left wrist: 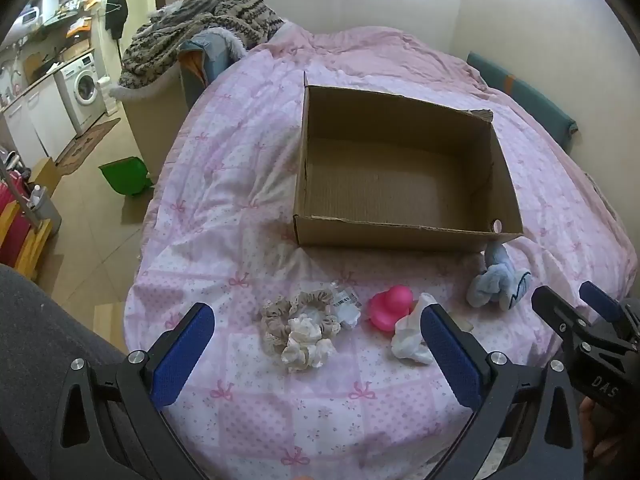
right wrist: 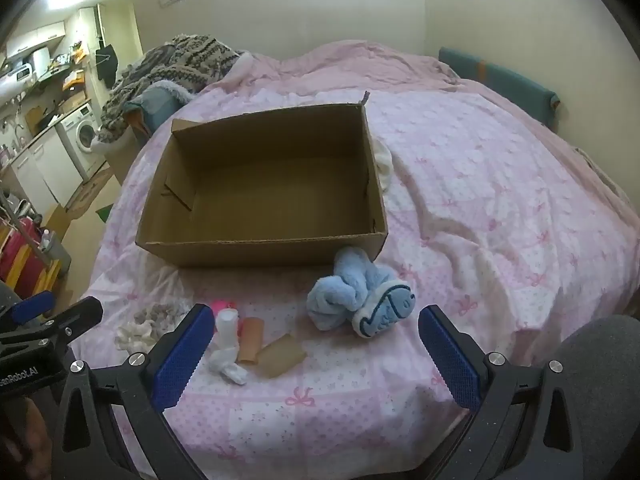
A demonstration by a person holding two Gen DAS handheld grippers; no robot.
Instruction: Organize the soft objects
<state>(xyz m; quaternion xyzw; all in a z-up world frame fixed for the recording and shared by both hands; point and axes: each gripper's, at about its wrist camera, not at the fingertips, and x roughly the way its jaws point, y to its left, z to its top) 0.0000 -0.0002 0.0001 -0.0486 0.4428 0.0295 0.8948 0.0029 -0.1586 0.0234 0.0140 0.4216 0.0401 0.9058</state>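
An empty cardboard box [left wrist: 400, 238] [right wrist: 260, 250] sits on the pink bedspread. In front of it lie beige and white scrunchies [left wrist: 300, 328] [right wrist: 148, 324], a pink rubber duck [left wrist: 390, 304] [right wrist: 224, 304], a crumpled white sock [left wrist: 412, 336] [right wrist: 228, 344], tan rolled pieces [right wrist: 276, 354] and a light blue plush slipper [left wrist: 498, 284] [right wrist: 360, 300]. My left gripper [left wrist: 316, 320] [right wrist: 60, 308] hovers open above the scrunchies. My right gripper [right wrist: 316, 314] [left wrist: 572, 296] hovers open just short of the blue slipper. Neither touches anything.
The pink bedspread [right wrist: 480, 200] stretches wide to the right. A white cloth [right wrist: 384, 164] lies against the box's right side. Patterned blankets [left wrist: 200, 28] are piled past the bed's far left corner. A green dustpan [left wrist: 124, 176] is on the floor at left.
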